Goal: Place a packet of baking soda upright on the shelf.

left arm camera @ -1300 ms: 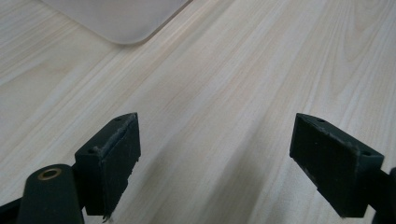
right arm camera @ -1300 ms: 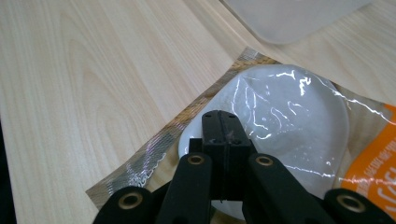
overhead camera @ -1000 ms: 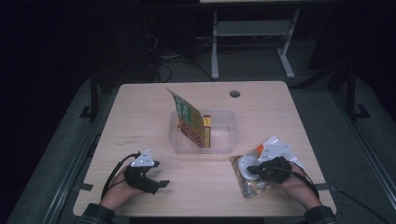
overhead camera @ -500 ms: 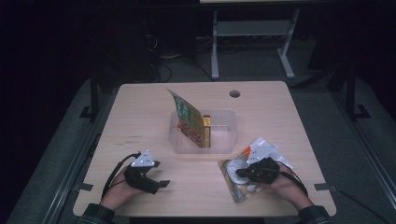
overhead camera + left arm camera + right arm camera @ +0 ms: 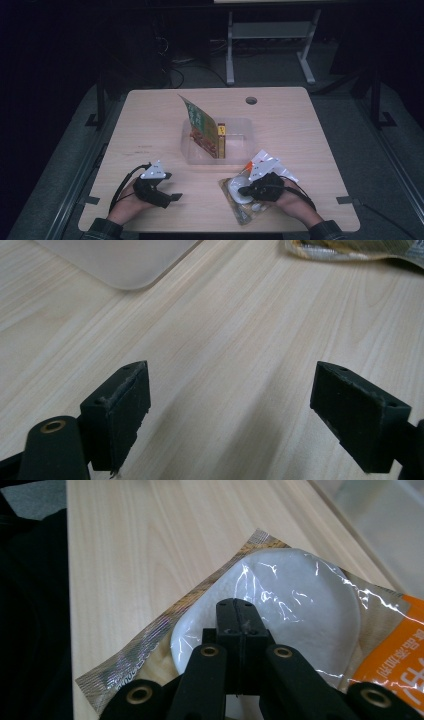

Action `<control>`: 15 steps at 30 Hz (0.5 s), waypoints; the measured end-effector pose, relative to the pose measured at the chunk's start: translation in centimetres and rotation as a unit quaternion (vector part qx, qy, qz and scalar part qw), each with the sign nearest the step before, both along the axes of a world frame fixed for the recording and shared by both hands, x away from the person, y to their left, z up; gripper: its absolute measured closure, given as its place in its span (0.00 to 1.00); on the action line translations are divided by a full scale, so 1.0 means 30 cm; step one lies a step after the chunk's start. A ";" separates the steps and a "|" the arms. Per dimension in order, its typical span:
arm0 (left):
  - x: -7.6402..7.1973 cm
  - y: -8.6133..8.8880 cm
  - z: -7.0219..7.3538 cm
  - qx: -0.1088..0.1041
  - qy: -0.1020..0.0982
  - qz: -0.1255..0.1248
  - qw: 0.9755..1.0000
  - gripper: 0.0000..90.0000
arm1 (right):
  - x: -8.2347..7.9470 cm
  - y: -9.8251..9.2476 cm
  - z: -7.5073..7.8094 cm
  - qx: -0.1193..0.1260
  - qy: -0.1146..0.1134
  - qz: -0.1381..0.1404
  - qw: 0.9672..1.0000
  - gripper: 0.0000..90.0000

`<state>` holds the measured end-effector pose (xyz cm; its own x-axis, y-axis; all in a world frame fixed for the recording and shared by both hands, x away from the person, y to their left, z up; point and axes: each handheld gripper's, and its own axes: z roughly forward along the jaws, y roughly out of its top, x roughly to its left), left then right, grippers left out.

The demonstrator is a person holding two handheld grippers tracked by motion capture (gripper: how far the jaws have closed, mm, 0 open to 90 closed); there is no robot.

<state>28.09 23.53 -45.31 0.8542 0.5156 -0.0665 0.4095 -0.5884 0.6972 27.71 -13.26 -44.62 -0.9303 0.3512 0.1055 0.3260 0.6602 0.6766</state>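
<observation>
A clear snack packet (image 5: 239,206) holding a white round cake (image 5: 300,605) lies on the wooden table near its front edge, right of centre; it has an orange label (image 5: 395,650) at one end. My right gripper (image 5: 243,190) (image 5: 235,611) rests on top of it, jaws pressed together and pinching the film over the cake. My left gripper (image 5: 172,194) (image 5: 230,390) sits at the front left, open wide, with only bare wood between its fingers. The packet's edge (image 5: 350,249) shows far off in the left gripper view.
A clear plastic bin (image 5: 240,123) stands mid-table with a green packet (image 5: 200,124) leaning upright in it beside a yellow box (image 5: 221,141). Its corner (image 5: 120,265) lies ahead of the left gripper. A round cable hole (image 5: 251,100) is at the back.
My right gripper has slid leftward along the front of the table, and the snack packet has come with it. The left hand has kept still.
</observation>
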 end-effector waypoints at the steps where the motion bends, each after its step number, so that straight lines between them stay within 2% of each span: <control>1: 0.000 0.000 0.000 0.001 -0.001 -0.002 1.000 0.18 | -0.001 0.011 0.000 -0.002 -0.003 0.009 1.000 1.00; 5: -0.001 -0.004 0.002 -0.001 0.000 -0.005 1.000 0.18 | -0.016 0.054 0.002 0.001 0.000 0.025 1.000 1.00; 6: -0.003 -0.006 0.002 -0.004 0.001 -0.003 1.000 0.17 | -0.013 0.061 0.000 -0.001 -0.010 0.037 0.999 1.00; 8: -0.003 -0.008 0.003 -0.003 -0.001 -0.006 1.000 0.17 | -0.025 0.078 0.002 0.004 0.000 0.037 0.999 1.00; 11: -0.005 -0.014 0.004 -0.006 0.000 -0.007 1.000 0.17 | -0.038 0.098 0.004 0.010 0.006 0.052 0.999 1.00; 15: -0.008 -0.021 0.007 -0.012 0.001 -0.010 1.000 0.17 | -0.056 0.122 0.006 0.015 0.005 0.066 0.998 1.00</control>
<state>27.86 22.89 -45.10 0.8644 0.4964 -0.0803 0.3991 -0.5800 0.7101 26.02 -9.61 -44.45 -0.9674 0.2213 0.1229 0.2432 0.6776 0.6941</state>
